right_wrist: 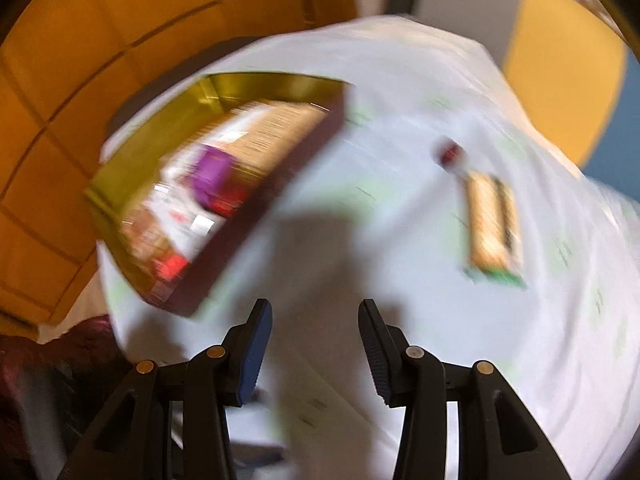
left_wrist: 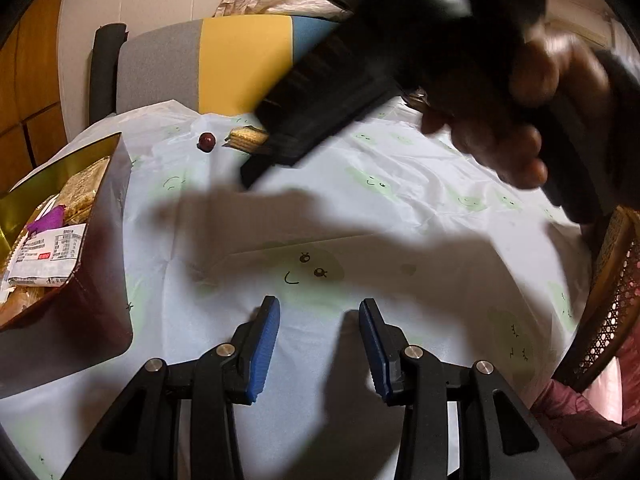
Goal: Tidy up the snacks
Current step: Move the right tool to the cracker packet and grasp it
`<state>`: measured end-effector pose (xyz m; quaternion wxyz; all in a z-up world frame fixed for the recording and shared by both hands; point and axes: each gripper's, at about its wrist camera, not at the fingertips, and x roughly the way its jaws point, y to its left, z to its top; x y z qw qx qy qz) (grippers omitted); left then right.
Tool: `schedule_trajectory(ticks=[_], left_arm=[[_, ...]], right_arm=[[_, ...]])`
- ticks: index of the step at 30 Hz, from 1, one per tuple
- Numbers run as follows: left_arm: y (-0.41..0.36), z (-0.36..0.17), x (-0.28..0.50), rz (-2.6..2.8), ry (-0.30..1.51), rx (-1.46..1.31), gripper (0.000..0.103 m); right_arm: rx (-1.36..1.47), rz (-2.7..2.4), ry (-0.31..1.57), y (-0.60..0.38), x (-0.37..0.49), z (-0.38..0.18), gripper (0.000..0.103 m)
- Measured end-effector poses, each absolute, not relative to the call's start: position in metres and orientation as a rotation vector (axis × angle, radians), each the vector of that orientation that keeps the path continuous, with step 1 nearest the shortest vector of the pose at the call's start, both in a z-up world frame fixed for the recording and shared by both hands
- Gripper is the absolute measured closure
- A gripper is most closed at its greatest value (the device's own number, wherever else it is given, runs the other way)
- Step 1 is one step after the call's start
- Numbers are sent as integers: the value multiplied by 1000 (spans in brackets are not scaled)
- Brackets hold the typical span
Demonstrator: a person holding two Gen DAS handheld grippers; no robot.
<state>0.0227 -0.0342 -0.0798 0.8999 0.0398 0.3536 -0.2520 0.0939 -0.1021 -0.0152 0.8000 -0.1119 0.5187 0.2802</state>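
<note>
Home: clothed table (left_wrist: pixel 400 184), cushioned chair (left_wrist: pixel 224 60).

Table setting and surrounding furniture, two wrist views.
A pale tablecloth (left_wrist: pixel 400 200) printed with green smiley faces covers the table. At upper centre stands a chair back (left_wrist: pixel 208 56) in grey, yellow and blue panels; orange wood panelling (right_wrist: pixel 80 60) fills the left; a woven cane chair (left_wrist: pixel 612 300) sits at right.

Gold-lined box (right_wrist: pixel 216 92) holding packets, wafer bar (right_wrist: pixel 494 226) beside round red candy (right_wrist: pixel 450 152) on cloth

free: tablecloth (left_wrist: pixel 320 208) centre; blocked: snack box (left_wrist: pixel 100 264) left; wafer (right_wrist: pixel 494 224), red ball (right_wrist: pixel 450 152) far
</note>
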Motion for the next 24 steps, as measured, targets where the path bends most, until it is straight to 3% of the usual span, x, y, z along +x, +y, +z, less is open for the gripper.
schedule_trajectory(ticks=[13, 21, 24], left_arm=[[-34, -79, 23, -506, 749, 87, 61], [-34, -79, 24, -509, 753, 82, 61], [-34, -79, 24, -509, 752, 83, 61]], right_arm=[[-183, 258, 1050, -149, 160, -26, 56], [-193, 209, 1076, -138, 208, -43, 47], [-207, 200, 1104, -142, 210, -51, 53]])
